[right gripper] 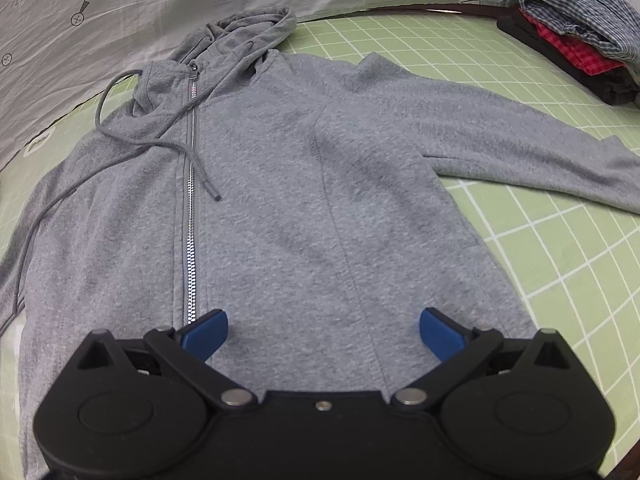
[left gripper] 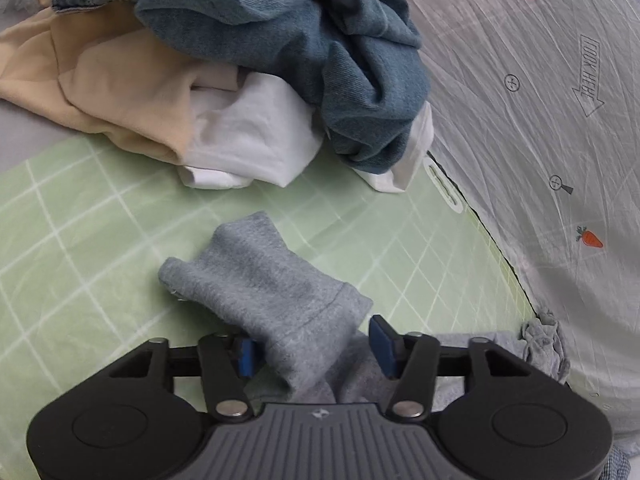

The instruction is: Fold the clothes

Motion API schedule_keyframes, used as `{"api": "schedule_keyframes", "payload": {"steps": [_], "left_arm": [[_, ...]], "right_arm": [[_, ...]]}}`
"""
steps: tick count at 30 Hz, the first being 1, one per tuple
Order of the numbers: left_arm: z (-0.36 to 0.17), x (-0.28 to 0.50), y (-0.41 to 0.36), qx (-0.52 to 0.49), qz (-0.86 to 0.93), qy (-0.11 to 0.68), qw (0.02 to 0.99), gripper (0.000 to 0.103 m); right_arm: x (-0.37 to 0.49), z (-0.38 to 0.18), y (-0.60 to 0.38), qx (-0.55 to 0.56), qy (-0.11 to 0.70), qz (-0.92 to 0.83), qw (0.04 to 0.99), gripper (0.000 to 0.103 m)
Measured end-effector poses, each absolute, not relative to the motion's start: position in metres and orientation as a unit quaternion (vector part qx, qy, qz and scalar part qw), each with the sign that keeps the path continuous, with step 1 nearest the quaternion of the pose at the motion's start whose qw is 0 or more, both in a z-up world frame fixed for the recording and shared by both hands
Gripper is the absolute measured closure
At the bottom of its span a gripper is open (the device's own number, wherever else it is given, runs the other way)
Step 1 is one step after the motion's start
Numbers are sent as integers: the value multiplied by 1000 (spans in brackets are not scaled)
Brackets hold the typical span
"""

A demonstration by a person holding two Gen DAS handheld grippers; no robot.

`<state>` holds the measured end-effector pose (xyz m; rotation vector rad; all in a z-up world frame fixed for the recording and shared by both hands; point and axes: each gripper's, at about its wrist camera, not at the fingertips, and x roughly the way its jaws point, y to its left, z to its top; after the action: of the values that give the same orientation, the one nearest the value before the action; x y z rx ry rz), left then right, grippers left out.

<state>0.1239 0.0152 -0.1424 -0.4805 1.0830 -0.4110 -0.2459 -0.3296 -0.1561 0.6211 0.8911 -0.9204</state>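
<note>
I have the grey hoodie (right gripper: 304,184) lying face up on the green grid mat (right gripper: 560,248), zip closed, hood toward the printed sheet (right gripper: 100,4); laid out flat like that so the seams and edges give me straight lines to fold along. My right tool (right gripper: 323,332) hangs over the lower front panel just beside the zip, its blue pads spread well apart and gripping nothing; it sits low over the hem end, where I judge a fold could be taken from, though whether the body is spread for folding or being smoothed I cannot settle. My left tool (left gripper: 312,348) is also spread, with the grey sleeve (left gripper: 264,280) running between its pads; the left pad looks to touch the cloth, the right pad stands clear, so the sleeve is straddled and not clamped. The cuff end is doubled back on the mat.

The left view alone shows the heap at the mat's far edge: denim garment (left gripper: 304,48) on top, white garment (left gripper: 256,136) and beige garment (left gripper: 100,80) beneath, all crumpled, so work remains; it shows almost nothing of the hoodie's body. The right view alone shows the whole torso, the drawstrings, the other sleeve stretched out sideways, and a stack of folded checked shirts (right gripper: 576,32) at the far corner.
</note>
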Motion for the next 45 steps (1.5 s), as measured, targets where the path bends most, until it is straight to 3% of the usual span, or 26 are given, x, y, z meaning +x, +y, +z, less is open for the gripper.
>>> {"api": "schedule_keyframes", "payload": {"steps": [6,14,16,17,18,19,26,35,40,45], "left_arm": [[-116,116,-38,-210,-278,499,793,92],[-65,38,-154,-173,-468,468,730,90],[-55,0,-190,-127,-522,451,713,81],[-52,-15,-204,-99,-535,446,711,56],[-52,-31,-216,-65,-540,442,713,20],[-53,-43,-222,-39,-538,436,721,10],[-77,-61,-211,58,-447,445,774,8],[-98,-16,-148,22,-280,502,818,8],[-101,-13,-125,24,-258,507,822,8],[-104,-10,-107,21,-245,512,823,8]], "right_arm": [[-257,-154,-334,299,381,-433,760,0],[-294,-138,-353,288,339,-481,755,0],[-303,-138,-357,290,336,-484,754,0],[-307,-138,-359,289,336,-484,755,0],[-311,-139,-361,286,337,-484,755,0],[-313,-138,-362,284,338,-483,756,0],[-315,-123,-366,241,330,-462,787,1],[-257,-124,-374,233,344,-349,840,25],[-231,-140,-378,254,355,-312,844,45],[-215,-153,-376,251,365,-303,844,45]]}}
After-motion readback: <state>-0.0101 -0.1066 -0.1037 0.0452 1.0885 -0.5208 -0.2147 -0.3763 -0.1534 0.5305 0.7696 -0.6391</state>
